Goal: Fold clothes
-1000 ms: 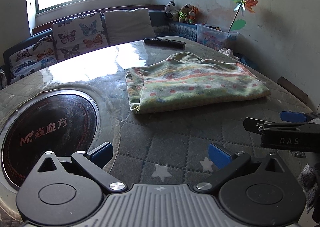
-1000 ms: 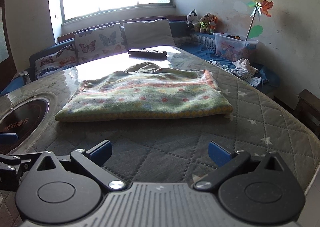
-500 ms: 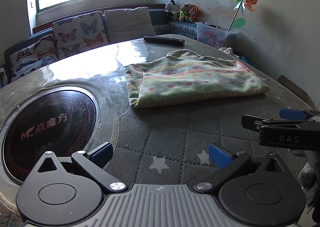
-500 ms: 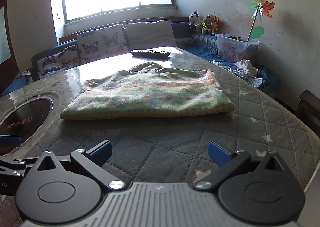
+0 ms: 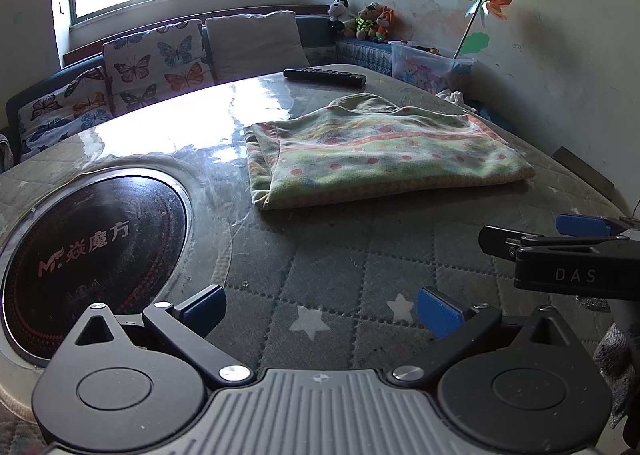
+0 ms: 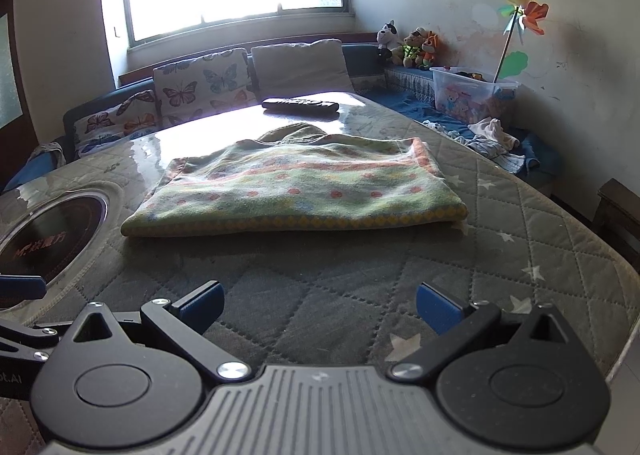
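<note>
One folded garment [image 6: 296, 191], a fuzzy green knit with pink dots and stripes and a yellow diamond hem, lies flat as a rough rectangle on the quilted grey star-print table cover [image 6: 520, 223], ahead of both tools and well apart from their tips. The left gripper [image 5: 320, 305] and right gripper [image 6: 318, 303] each hold their two blue-padded fingers spread wide with nothing between them. Left of the left gripper sits one round, glossy black cooktop [image 5: 92, 255] ringed in metal. Beyond the garment rests one slim black remote [image 6: 300, 106]; three plush toys [image 6: 408, 43] line the far bench.
</note>
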### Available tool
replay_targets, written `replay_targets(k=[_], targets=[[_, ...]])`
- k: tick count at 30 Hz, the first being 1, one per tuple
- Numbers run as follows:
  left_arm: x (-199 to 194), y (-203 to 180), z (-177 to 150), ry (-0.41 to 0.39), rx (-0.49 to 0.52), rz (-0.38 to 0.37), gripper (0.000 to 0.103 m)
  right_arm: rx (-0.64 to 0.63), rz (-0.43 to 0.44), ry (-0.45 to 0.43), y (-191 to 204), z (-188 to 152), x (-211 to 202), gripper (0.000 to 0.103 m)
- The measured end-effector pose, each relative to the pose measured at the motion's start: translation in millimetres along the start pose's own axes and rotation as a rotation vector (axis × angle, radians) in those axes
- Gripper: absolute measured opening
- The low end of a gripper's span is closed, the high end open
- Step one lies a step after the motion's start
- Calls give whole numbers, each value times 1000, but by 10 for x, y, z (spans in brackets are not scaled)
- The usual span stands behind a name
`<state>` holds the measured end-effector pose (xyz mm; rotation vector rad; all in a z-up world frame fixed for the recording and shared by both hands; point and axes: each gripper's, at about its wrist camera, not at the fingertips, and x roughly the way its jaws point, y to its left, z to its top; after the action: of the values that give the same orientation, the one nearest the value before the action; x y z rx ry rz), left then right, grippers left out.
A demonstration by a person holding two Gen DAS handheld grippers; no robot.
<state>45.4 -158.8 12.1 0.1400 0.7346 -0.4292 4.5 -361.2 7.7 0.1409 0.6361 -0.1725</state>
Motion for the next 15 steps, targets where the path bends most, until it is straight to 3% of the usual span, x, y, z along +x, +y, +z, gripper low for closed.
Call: replay_targets(k=[15], targets=[[13, -28, -3, -1, 2, -6, 103, 3, 3, 4, 3, 3, 10, 103]])
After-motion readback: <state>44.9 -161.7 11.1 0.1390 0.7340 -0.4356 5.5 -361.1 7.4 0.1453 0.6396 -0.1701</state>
